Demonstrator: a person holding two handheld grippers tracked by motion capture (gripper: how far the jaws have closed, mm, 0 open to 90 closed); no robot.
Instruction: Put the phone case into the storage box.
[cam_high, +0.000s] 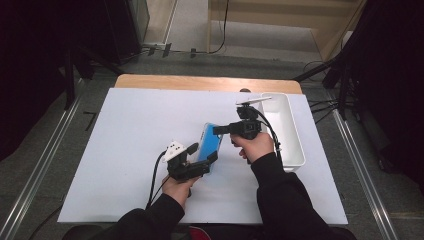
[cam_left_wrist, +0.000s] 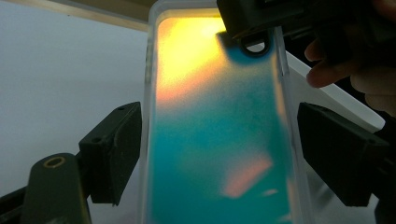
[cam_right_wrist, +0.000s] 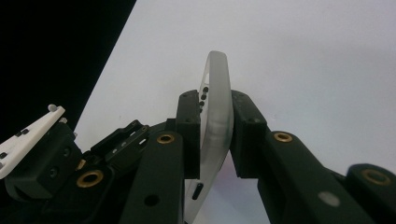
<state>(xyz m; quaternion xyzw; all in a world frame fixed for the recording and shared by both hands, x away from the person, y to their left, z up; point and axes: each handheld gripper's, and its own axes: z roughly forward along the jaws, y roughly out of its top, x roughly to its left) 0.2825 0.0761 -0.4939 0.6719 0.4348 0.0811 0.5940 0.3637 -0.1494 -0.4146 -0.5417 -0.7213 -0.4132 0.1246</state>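
A phone case (cam_high: 211, 142) with a clear rim and a shimmering blue and yellow back is held between both grippers over the white sheet. My left gripper (cam_high: 204, 154) spans the case's width near its near end. In the left gripper view its two pads (cam_left_wrist: 114, 154) sit against the long sides of the case (cam_left_wrist: 219, 140), so my left gripper (cam_left_wrist: 219, 154) is shut on it. My right gripper (cam_high: 218, 130) comes in from the right at the far end. In the right gripper view my right gripper (cam_right_wrist: 215, 121) is shut, pinching the case's clear rim (cam_right_wrist: 218, 79) edge-on.
A white rectangular bin (cam_high: 290, 130) stands at the right side of the white sheet (cam_high: 135, 150), close behind my right hand. The wooden table edge (cam_high: 200, 82) shows at the back. Dark stands and cables flank the table.
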